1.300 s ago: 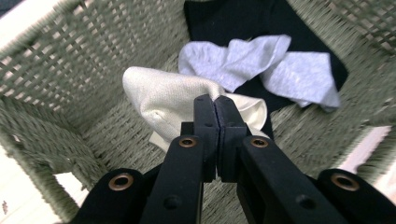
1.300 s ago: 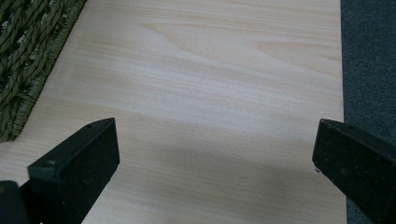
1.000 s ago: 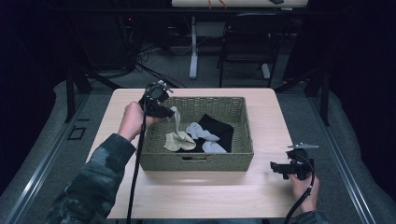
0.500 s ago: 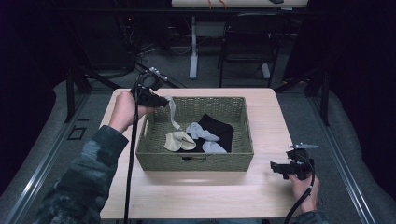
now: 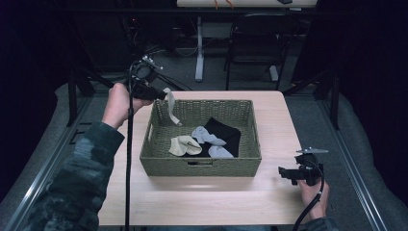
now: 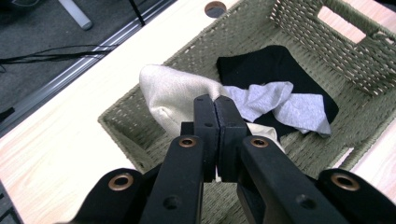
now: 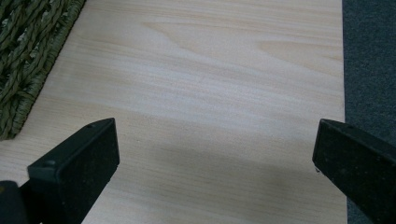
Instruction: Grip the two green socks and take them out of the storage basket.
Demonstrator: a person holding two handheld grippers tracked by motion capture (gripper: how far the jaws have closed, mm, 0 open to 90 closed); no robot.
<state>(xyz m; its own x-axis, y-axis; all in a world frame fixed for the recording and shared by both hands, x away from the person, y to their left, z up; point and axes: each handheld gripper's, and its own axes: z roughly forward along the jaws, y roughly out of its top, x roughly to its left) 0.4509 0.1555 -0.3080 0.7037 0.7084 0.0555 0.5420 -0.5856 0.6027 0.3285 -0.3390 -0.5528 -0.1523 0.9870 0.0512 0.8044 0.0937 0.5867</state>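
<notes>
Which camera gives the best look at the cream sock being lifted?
The left gripper view: the cream sock sits close up, pinched between the left gripper. The high view shows it small, dangling over the basket corner. The right gripper view faces the table.

We see a basket [image 5: 201,166] mid-table [image 5: 202,202], socks [image 5: 211,142] inside, one sock [image 5: 171,107] hanging over its left rim from the left gripper [image 5: 156,92], perhaps clear of it, right gripper [image 5: 284,172] right of the basket.

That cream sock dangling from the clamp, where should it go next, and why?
Probably sideways, onto bare table. The left gripper is shut on the cream sock, whose tail hangs over the basket's far-left corner, so it likely needs to clear the rim before release.
</notes>
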